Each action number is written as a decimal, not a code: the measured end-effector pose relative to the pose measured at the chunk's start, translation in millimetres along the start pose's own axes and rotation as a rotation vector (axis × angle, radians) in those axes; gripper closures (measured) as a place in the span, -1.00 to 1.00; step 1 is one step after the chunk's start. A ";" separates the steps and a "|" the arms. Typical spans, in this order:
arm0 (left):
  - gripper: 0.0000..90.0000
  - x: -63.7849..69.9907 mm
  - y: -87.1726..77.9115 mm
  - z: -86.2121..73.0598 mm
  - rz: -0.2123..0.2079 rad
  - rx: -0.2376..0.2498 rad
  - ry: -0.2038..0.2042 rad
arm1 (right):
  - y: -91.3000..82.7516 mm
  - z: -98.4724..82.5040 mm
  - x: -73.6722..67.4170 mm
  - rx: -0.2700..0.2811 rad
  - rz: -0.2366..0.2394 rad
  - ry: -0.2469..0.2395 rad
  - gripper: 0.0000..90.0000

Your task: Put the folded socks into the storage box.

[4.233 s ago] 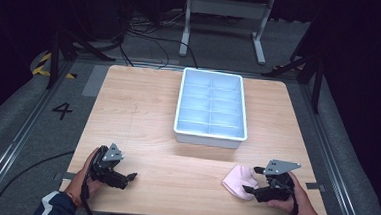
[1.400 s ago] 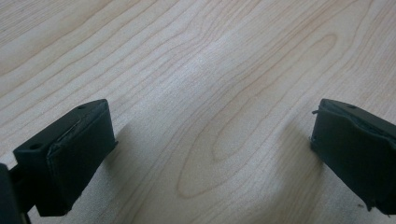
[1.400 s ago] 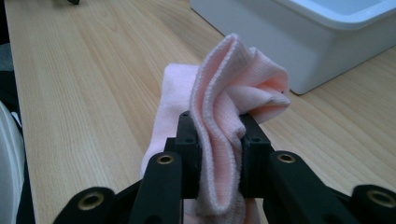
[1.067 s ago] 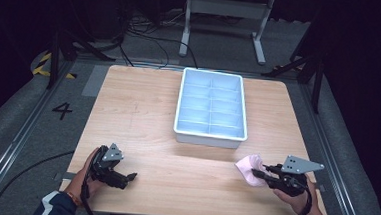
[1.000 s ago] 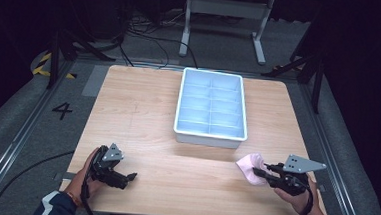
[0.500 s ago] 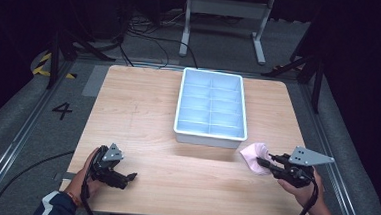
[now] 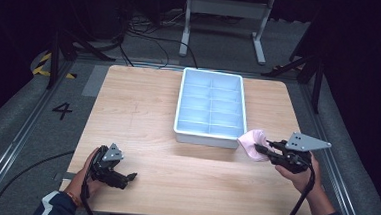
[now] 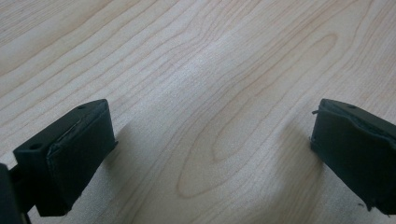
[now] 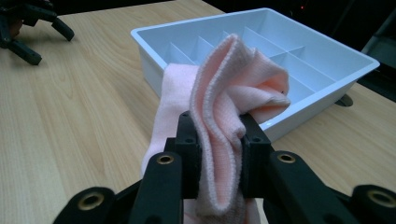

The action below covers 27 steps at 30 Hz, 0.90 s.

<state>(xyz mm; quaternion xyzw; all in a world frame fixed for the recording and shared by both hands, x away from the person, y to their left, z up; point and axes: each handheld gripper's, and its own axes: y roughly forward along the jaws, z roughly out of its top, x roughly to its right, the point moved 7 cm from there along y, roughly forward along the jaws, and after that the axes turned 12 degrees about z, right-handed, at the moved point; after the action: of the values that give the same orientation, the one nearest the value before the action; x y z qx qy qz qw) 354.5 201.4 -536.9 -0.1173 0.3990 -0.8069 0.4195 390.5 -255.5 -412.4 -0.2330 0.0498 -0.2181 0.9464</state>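
Note:
A folded pink cloth hangs above the table beside the near right corner of the white divided tray. My right gripper is shut on it; in the right gripper view the two black jaws pinch the bunched pink cloth in front of the tray. My left gripper rests on the wooden table at the near left, open. In the left gripper view its fingers stand wide apart over bare wood.
The tray has several empty compartments and sits at the table's middle back. The left gripper is seen far off in the right gripper view. Metal rails and cables run along the floor around the table.
My right gripper has lifted the pink cloth off the table and carried it forward toward the tray's near right corner. The left gripper has stayed put.

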 end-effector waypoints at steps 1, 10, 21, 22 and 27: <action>-1.00 0.0 0.0 0.0 0.000 0.000 0.000 | 1.7 3.0 1.9 -0.002 -0.004 -0.005 0.66; -1.00 0.0 0.0 0.0 0.000 0.000 0.000 | 17.3 16.5 13.4 -0.037 -0.018 -0.029 0.65; -1.00 0.0 0.0 0.0 0.000 0.000 0.000 | 34.5 23.7 29.9 -0.085 -0.051 -0.047 0.65; -1.00 0.0 0.0 0.0 0.000 0.000 0.000 | 35.5 24.6 31.2 -0.086 -0.053 -0.047 0.65; -1.00 0.0 0.0 0.0 0.000 0.000 0.000 | 39.7 31.7 38.8 -0.083 -0.055 -0.055 0.65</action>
<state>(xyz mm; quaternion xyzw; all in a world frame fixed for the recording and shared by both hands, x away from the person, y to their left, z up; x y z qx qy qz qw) 354.5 201.4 -536.8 -0.1173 0.3991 -0.8069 0.4194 447.1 -227.4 -402.4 -0.2793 0.0262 -0.2354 0.9305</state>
